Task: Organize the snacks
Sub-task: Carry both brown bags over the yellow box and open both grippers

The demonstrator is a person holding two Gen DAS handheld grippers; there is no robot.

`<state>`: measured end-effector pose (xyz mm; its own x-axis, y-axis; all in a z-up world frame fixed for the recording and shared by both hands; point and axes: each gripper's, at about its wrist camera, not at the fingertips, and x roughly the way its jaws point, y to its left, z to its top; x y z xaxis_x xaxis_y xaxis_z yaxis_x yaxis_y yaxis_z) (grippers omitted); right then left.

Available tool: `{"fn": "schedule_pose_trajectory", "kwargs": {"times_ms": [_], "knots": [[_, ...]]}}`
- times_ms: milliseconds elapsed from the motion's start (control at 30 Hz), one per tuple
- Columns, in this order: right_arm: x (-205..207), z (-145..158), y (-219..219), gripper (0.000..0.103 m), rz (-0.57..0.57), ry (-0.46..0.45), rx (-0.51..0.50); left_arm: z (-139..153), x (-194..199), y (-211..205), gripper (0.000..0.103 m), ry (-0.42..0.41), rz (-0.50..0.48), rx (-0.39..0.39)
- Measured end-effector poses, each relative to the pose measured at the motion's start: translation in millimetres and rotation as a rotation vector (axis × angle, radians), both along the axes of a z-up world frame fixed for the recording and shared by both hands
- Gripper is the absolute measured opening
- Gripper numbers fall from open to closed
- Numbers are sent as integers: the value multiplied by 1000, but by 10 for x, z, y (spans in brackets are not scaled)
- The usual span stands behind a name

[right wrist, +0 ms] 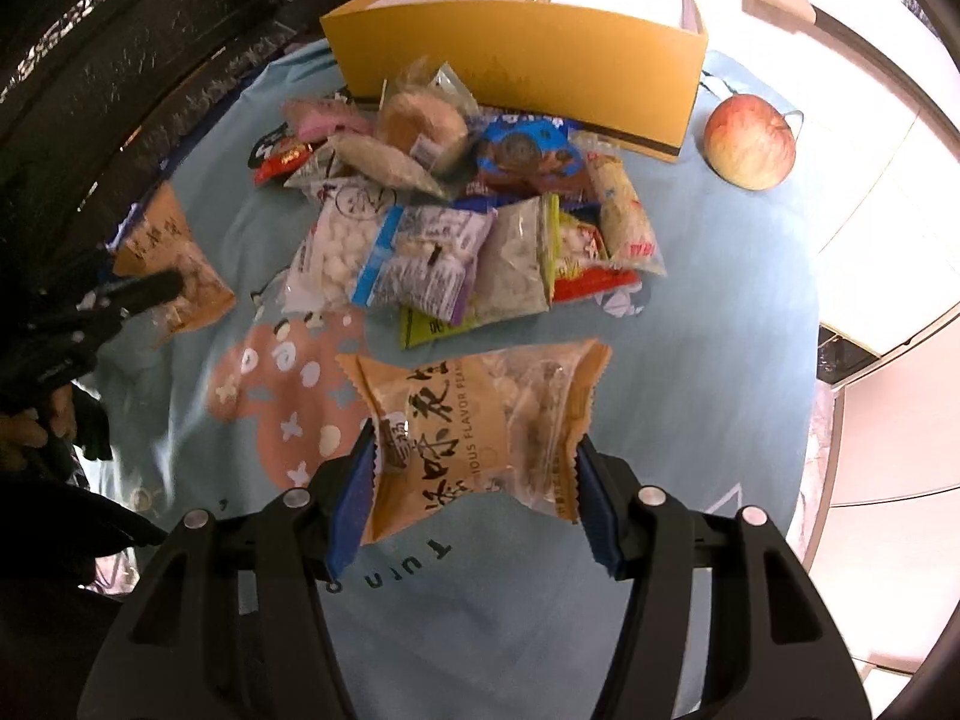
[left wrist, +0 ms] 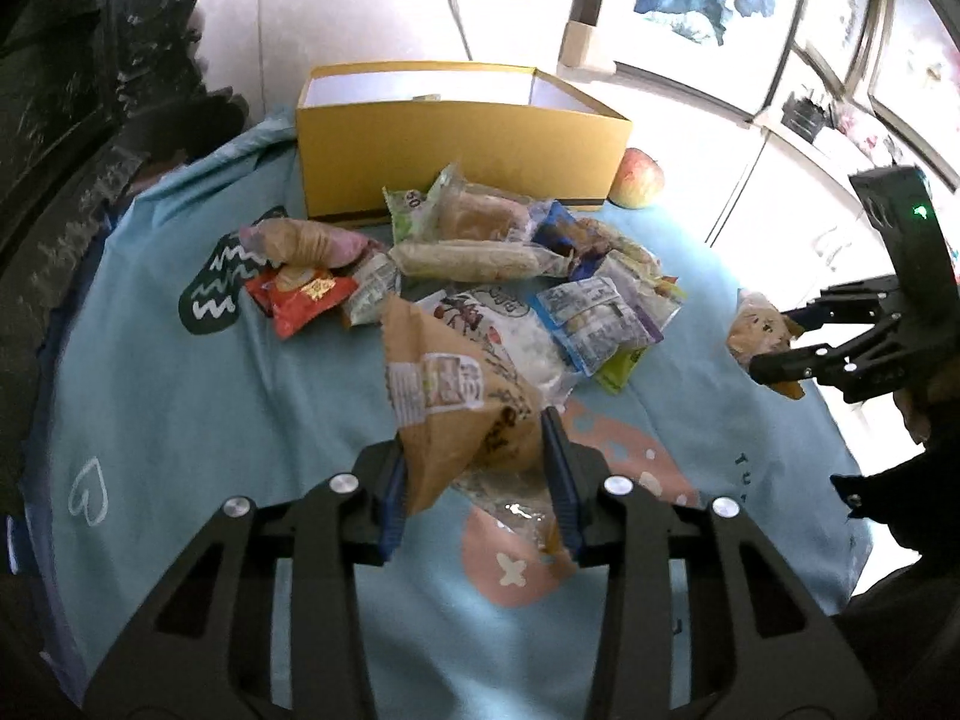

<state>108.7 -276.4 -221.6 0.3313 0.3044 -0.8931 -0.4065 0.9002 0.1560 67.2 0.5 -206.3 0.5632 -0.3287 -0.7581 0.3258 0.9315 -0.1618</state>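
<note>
Covering the table, a light blue cloth carries an open yellow box at the far side, an apple beside it, and a snack heap in front. Each claw pinches a tan peanut packet: left gripper holds the left packet, right gripper the right packet.

Counting stuff on blue cloth: one yellow box, one apple, two tan peanut packets, roughly dozen mixed snack packets piling up.
</note>
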Motion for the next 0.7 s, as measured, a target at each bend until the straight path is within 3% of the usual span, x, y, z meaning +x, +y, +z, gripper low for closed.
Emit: {"fn": "schedule_pose_trajectory", "kwargs": {"times_ms": [133, 333, 700], "knots": [[-21, 153, 10, 60, 9, -24, 32, 194, -18, 2, 39, -45, -2, -39], [111, 656, -67, 60, -24, -111, 114, 629, 117, -5, 39, -134, 3, -96], [869, 1926, 14, 60, -22, -388, 133, 1511, 1033, -227, 39, -314, 31, -118]]}}
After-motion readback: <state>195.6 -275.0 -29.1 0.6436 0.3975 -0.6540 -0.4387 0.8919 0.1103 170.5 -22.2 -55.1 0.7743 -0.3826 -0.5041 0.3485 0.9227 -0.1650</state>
